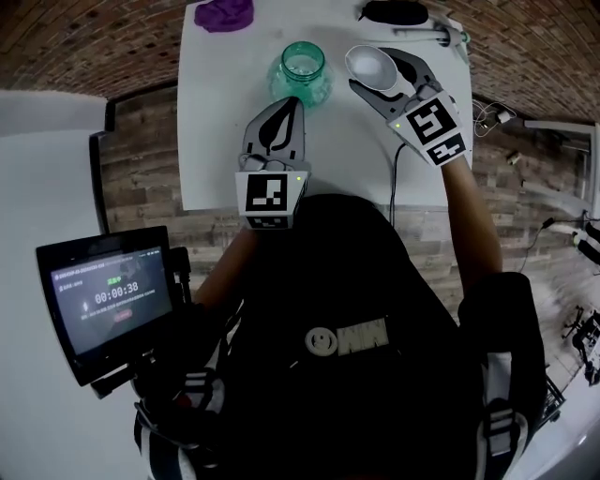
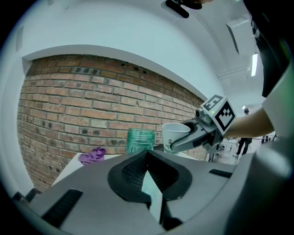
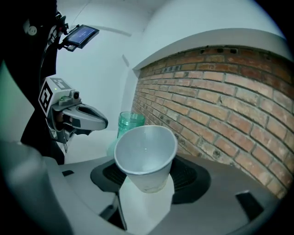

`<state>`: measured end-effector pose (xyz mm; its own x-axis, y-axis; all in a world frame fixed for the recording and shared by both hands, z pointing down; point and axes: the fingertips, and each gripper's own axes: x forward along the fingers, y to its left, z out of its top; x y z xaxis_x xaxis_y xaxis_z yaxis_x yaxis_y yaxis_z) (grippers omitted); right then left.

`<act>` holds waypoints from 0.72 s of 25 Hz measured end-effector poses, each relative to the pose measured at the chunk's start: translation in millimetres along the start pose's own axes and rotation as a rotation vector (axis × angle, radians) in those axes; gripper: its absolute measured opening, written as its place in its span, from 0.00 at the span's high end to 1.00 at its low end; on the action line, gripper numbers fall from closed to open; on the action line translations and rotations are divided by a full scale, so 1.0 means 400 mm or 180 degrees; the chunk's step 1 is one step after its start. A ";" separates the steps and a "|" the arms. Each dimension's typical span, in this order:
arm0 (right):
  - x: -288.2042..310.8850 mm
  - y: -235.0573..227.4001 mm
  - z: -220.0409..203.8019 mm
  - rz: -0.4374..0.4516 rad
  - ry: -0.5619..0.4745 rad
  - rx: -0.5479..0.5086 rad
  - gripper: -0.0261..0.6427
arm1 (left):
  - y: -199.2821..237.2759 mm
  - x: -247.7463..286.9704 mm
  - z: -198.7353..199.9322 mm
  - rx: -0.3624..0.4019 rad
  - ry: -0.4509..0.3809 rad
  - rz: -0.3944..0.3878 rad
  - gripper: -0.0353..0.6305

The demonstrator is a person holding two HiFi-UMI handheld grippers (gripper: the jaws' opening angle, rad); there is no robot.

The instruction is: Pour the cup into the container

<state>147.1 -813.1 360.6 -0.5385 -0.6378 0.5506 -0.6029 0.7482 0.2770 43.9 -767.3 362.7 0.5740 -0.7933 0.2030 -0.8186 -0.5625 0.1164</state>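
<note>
A white paper cup [image 1: 372,66] is held above the table's far right part, with my right gripper [image 1: 381,77] shut on it. The cup [image 3: 146,153] stands roughly upright, and its inside looks plain white. Just left of it on the table stands the container, a green glass jar [image 1: 302,70] with an open mouth. The cup [image 2: 174,135] hangs beside the jar [image 2: 140,139], its rim at about the height of the jar's mouth. My left gripper [image 1: 286,108] hovers just in front of the jar, its jaws shut with nothing between them.
A purple cloth [image 1: 223,14] lies at the far left corner of the white table [image 1: 220,141]. A black object [image 1: 394,11] and a cable lie at the far right corner. A brick wall [image 2: 69,105] rises behind the table. A recorder screen [image 1: 108,295] hangs at my left.
</note>
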 end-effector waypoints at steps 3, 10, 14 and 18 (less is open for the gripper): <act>-0.008 0.030 -0.066 -0.0020 -0.0007 0.0292 0.56 | -0.015 0.002 -0.005 0.0020 0.0027 -0.0041 0.95; 0.021 0.117 -0.219 -0.0158 -0.0129 0.0921 0.56 | -0.032 0.009 0.000 0.0103 0.0066 -0.0115 0.95; 0.045 0.152 -0.310 -0.0248 -0.0156 0.1164 0.56 | -0.037 0.008 -0.014 0.0129 0.0139 -0.0134 0.95; 0.065 0.178 -0.367 -0.0216 -0.0123 0.1256 0.56 | -0.045 0.013 -0.015 0.0133 0.0143 -0.0137 0.95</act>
<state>176.5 -749.8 510.2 -0.5068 -0.6954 0.5094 -0.8136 0.5812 -0.0160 61.6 -759.9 367.3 0.6064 -0.7574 0.2423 -0.7909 -0.6059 0.0854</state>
